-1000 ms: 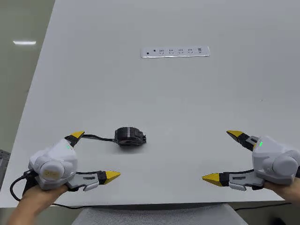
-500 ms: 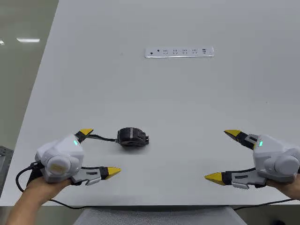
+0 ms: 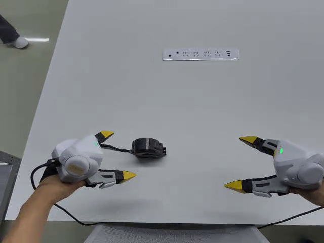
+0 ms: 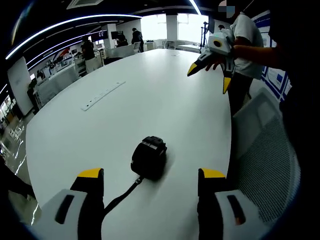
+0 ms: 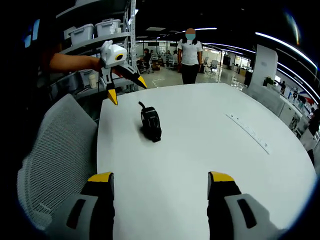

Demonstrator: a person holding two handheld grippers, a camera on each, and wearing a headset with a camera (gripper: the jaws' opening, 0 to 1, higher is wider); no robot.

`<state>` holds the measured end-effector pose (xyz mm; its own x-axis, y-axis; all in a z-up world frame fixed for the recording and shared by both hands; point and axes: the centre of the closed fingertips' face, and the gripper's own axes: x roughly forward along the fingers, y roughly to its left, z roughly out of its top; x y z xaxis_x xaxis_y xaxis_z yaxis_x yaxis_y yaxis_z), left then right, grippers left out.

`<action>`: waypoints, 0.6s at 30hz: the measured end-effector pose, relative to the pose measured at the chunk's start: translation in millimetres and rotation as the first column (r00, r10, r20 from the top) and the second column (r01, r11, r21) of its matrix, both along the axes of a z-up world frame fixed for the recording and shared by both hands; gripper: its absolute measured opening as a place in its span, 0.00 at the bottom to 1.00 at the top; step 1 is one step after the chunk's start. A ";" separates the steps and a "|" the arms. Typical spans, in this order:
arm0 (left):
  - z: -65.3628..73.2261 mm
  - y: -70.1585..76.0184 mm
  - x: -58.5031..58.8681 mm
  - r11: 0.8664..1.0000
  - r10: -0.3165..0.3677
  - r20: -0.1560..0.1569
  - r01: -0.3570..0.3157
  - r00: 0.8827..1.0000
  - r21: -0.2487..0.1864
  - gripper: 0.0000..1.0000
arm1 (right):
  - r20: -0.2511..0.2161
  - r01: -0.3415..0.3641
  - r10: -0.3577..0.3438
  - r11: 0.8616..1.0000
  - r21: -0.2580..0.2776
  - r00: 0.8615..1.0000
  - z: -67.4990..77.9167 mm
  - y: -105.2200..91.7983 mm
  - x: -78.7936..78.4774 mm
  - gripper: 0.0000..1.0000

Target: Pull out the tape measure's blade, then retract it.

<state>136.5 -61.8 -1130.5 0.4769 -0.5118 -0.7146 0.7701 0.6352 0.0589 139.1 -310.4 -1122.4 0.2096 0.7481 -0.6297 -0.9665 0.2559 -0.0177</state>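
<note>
Tape measure [image 3: 148, 148]: black, compact case, lying on the white table near the front edge, left of the middle in the head view; touched by neither gripper.
Strap [image 3: 115, 148]: dark cord leading from the left side of the case toward the left gripper, ending close by the far jaw; contact there impossible to tell.
Left gripper [image 3: 117, 155]: held in the left hand [image 3: 53, 185] low over the table, spread wide, yellow-tipped, empty; aimed at the tape measure, just beside it.
Left gripper view: case [image 4: 149, 157] centred just beyond the two yellow tips, with the strap trailing back between them.
Right gripper [image 3: 240, 162]: held near the front edge on the right, opened wide, nothing between the tips; well apart from the tape measure.
Right gripper view: case [image 5: 151, 123] resting on the table, well ahead of the tips and left of centre; left gripper [image 5: 126, 90] beyond it, tips spread and pointing down at the table.
Table [image 3: 177, 101]: white, broad, smooth.
Power strip [image 3: 200, 54]: white, flat on the far part of the table, well apart from the tape measure and both grippers.
Cable [image 3: 38, 174]: black, looping from the back of the left gripper down past the table edge.
Chair [image 5: 55, 150]: pale mesh back at the table's near side.
Background: person [image 5: 190, 50] in a white top standing past the far end of the table, seen from the right gripper view.
</note>
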 end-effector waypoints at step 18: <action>-25.0 -9.3 19.9 0.986 -0.140 -0.014 0.141 0.990 0.091 0.64 | 0.025 -0.139 0.139 0.990 -0.022 0.990 -18.6 31.8 19.8 0.64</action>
